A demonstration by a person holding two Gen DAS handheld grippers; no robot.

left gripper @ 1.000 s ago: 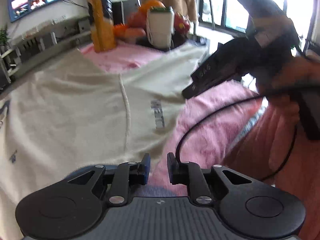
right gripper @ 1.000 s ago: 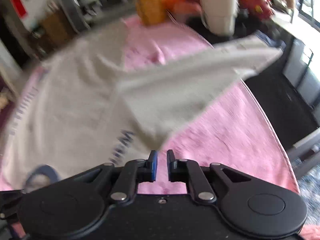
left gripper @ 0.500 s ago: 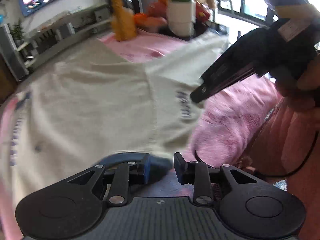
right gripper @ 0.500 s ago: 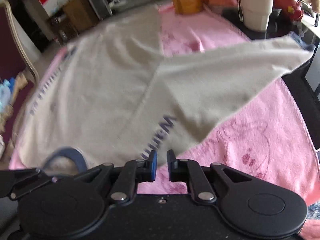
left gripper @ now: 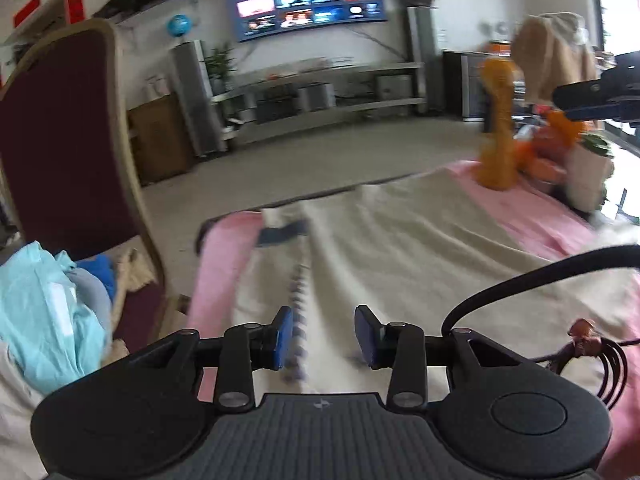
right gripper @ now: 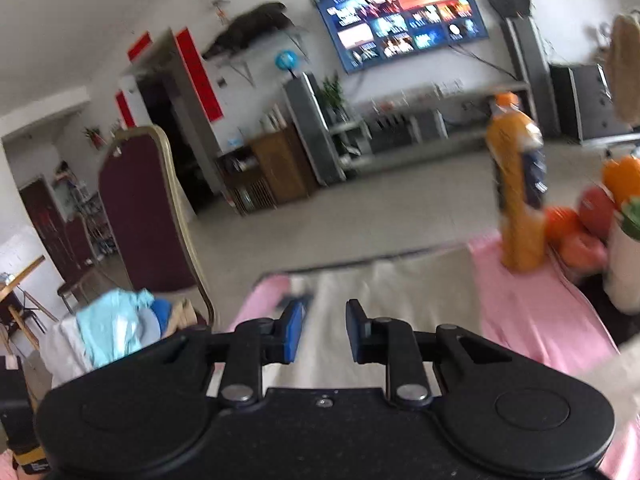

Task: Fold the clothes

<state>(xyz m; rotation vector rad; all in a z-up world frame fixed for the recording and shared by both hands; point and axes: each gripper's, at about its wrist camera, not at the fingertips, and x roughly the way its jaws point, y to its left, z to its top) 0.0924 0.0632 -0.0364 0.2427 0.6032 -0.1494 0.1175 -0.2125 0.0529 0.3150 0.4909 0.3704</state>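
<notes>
Pink cloth (left gripper: pixel 216 264) covers the table where the cream garment (left gripper: pixel 420 248) lies spread, and both the left gripper (left gripper: pixel 327 336) and the right gripper (right gripper: pixel 323 330), wide and holding nothing, may sweep the orange bottle (right gripper: pixel 518 196) over.

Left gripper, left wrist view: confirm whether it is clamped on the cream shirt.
No. The left gripper stands open above the cream shirt, with cloth showing in the gap between its blue pads.

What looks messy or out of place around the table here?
The cream garment lies rumpled on the pink cover, not yet neatly folded. Clothes are heaped on the chair. Nothing looks spilled or broken.
</notes>
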